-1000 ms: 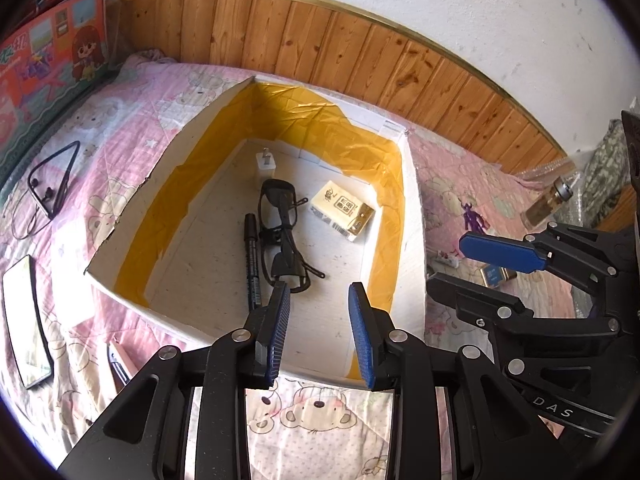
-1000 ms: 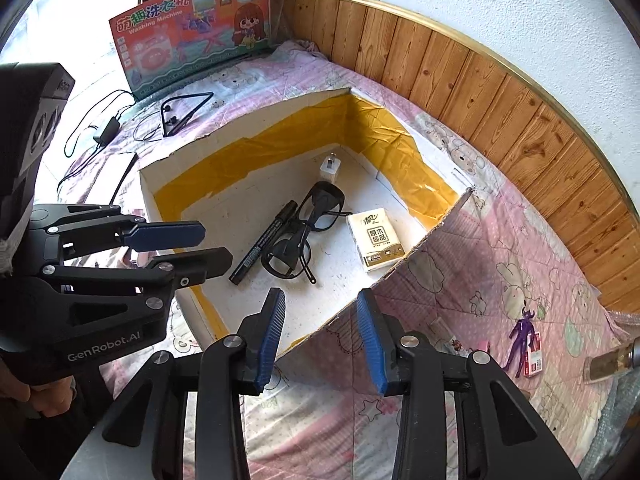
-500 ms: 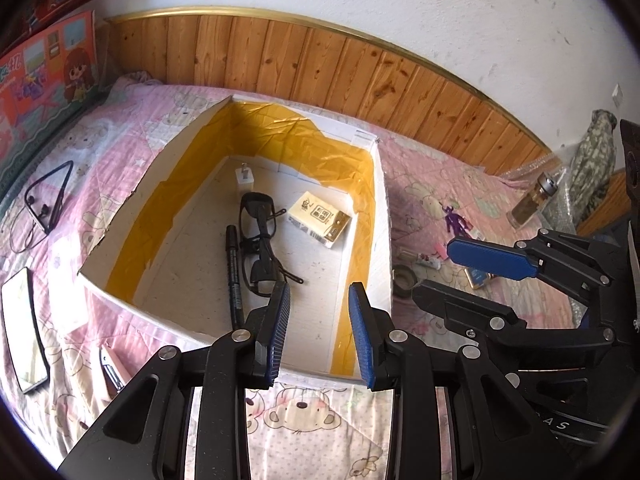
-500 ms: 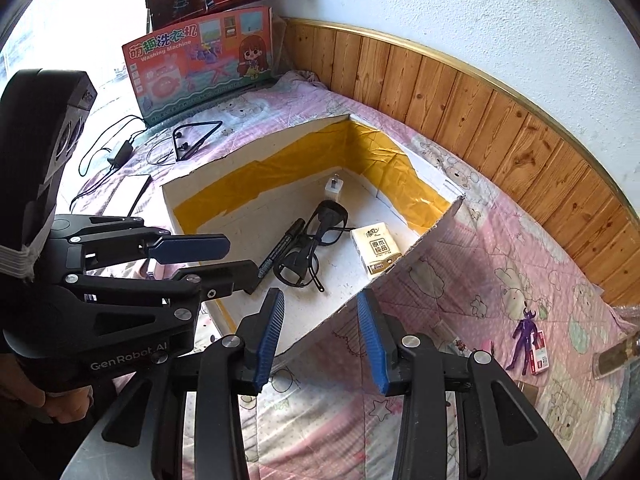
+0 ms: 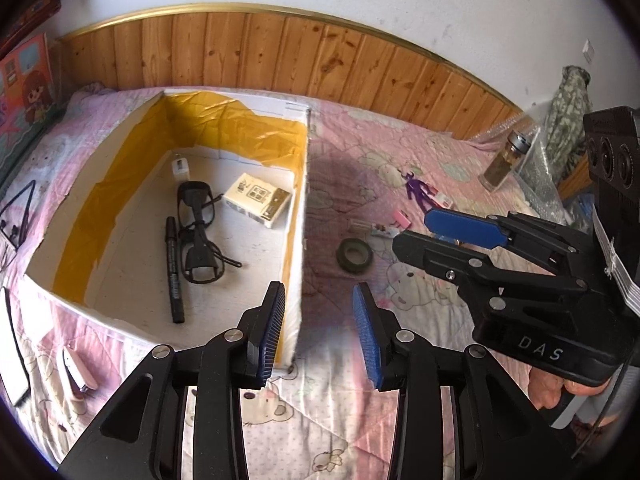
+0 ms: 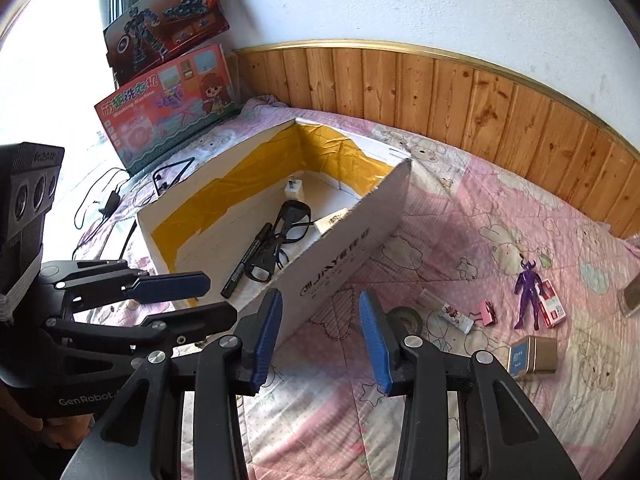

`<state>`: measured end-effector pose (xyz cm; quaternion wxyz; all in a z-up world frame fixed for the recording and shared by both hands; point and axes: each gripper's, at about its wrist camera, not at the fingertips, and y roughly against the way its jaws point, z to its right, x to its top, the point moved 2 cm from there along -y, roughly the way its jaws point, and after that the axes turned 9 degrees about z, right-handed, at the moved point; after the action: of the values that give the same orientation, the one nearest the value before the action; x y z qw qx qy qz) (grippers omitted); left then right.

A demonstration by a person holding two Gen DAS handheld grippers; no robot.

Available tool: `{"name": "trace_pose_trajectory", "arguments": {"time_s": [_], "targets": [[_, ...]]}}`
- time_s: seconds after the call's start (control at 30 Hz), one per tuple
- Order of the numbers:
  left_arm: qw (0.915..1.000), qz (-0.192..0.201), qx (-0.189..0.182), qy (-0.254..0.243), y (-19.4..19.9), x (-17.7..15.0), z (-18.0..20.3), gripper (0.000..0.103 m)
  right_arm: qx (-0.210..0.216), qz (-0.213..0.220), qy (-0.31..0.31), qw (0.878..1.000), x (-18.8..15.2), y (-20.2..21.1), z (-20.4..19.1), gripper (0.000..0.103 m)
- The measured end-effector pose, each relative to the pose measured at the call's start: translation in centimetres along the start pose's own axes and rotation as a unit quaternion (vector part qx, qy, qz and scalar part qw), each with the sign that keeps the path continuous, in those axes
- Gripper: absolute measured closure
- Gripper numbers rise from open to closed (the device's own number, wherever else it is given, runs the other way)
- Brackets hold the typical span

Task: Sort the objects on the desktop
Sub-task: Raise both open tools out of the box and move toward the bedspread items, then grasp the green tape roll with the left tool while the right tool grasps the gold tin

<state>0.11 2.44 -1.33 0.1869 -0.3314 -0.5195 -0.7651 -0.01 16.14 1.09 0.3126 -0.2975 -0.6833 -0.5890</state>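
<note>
Left wrist | marker [image 5: 175, 272] in box [image 5: 298, 248], long axis toward far wall | both tools opening, empty

both grippers [image 5: 320, 336] [image 6: 320, 332] rightward, jaws opening

One box [image 5: 298, 216], one marker [image 5: 175, 276], one pair of glasses [image 5: 199, 236], two grippers [image 5: 320, 332].

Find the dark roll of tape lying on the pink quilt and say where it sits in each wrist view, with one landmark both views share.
Left wrist view: the roll of tape lies right of centre on the quilt, just right of the box's near wall.
Right wrist view: the roll sits low, partly hidden behind the right gripper's right finger.
Shared landmark: the white cardboard box.
</note>
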Motion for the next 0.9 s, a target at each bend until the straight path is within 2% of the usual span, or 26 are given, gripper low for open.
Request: {"name": "trace_pose_trajectory", "arguments": {"time_s": [0.17, 0.3, 0.4, 0.5, 0.7, 0.9], "targets": [[0.9995, -0.027, -0.01, -0.012, -2.2, -0.4, 2.0, 0.064, -0.013, 0.017, -0.055, 0.998, -1.5, 1.1, 4.2, 0.056], [0.9989, -0.043, -0.016, -0.014, -4.2, -0.3, 3.4, 0.062, -0.026, 0.012, -0.086, 0.996, -2.9, 1.0, 7.4, 0.056], [0.9983, -0.053, -0.019, -0.016, -5.9, 0.0, 4.6, 0.057, -0.04, 0.011, -0.101, 0.994, -3.9, 0.8, 9.6, 0.054], [0.9972, -0.07, -0.02, -0.018, -8.4, 0.3, 5.8, 0.055, -0.063, 0.01, -0.122, 0.99, -5.2, 0.6, 12.4, 0.047], [0.9943, -0.103, -0.001, -0.025, -13.8, 0.2, 6.7, 0.055, -0.131, -0.013, -0.171, 0.977, -8.0, -0.6, 19.1, 0.037], [0.9914, -0.127, 0.03, -0.011, -18.0, -0.5, 5.8, 0.055, -0.165, -0.051, -0.174, 0.969, -10.0, -3.1, 23.7, 0.029]]}}
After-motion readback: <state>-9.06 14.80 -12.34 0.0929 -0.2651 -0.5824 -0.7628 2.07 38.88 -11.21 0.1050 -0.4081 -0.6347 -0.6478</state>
